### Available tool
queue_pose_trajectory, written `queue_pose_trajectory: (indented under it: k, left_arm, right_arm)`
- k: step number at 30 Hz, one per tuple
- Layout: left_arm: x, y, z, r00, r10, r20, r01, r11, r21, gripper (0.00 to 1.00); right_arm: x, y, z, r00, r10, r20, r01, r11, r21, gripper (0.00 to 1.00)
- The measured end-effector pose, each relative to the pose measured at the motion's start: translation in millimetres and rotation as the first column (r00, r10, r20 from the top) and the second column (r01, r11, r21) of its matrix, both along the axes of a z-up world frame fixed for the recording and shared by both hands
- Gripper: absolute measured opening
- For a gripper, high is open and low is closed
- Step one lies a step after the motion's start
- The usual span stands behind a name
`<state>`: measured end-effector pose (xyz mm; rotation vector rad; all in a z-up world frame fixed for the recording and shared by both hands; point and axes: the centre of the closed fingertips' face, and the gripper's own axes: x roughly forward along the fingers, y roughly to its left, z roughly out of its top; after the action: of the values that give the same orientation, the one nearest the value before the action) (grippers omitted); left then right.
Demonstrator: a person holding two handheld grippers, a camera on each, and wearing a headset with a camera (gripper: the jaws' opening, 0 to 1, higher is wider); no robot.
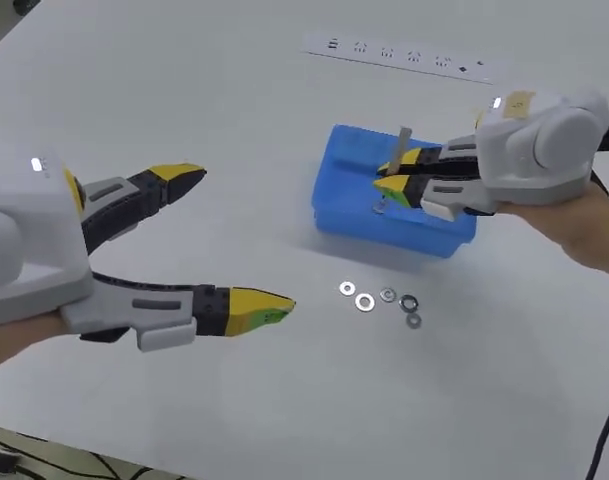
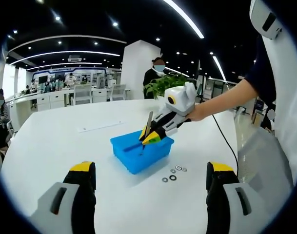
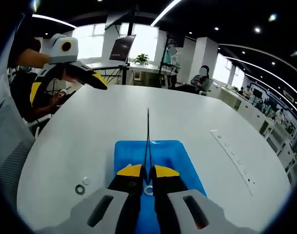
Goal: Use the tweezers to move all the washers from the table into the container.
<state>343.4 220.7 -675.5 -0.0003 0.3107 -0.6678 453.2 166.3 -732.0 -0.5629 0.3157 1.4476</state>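
A white table (image 1: 184,80) carries a blue container (image 1: 349,200). Left of the container, well apart, the left gripper (image 1: 244,240) hangs with its fingers spread wide. Over the container, the right gripper (image 1: 389,175) pinches the tweezers (image 1: 403,140) between its fingers. Five washers (image 1: 365,301) lie on the table just beside the container's near side

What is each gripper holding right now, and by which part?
Right gripper is shut on the thin grey metal tweezers, fingers clamping around mid-length, above the blue plastic container. Left gripper holds nothing, open.
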Motion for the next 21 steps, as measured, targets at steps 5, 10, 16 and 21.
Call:
queue_pose_trajectory:
  k: [5,10,16,21]
  left_arm:
    - [27.2,-16.2,5.3,0.999,-0.033,0.003,0.033,0.996,-0.083,0.98]
    - [50.3,-39.5,12.4,0.993,-0.119,0.018,0.120,0.987,-0.102,0.90]
    - [76.7,-68.4,17.9,0.971,-0.227,0.071,0.231,0.972,-0.053,0.79]
    - [91.2,-82.5,16.1,0.959,-0.270,0.089,0.272,0.962,-0.013,0.74]
  right_arm:
    - [-5.9,-4.7,2.3,0.998,0.039,0.043,-0.037,0.999,-0.035,0.08]
    - [-6.5,-11.7,1.3,0.998,0.038,0.046,-0.036,0.998,-0.044,0.08]
    - [-6.4,-15.7,3.3,0.998,0.033,0.045,-0.031,0.999,-0.041,0.08]
    - [-9.0,-13.3,4.2,0.997,0.048,0.054,-0.046,0.998,-0.043,0.08]
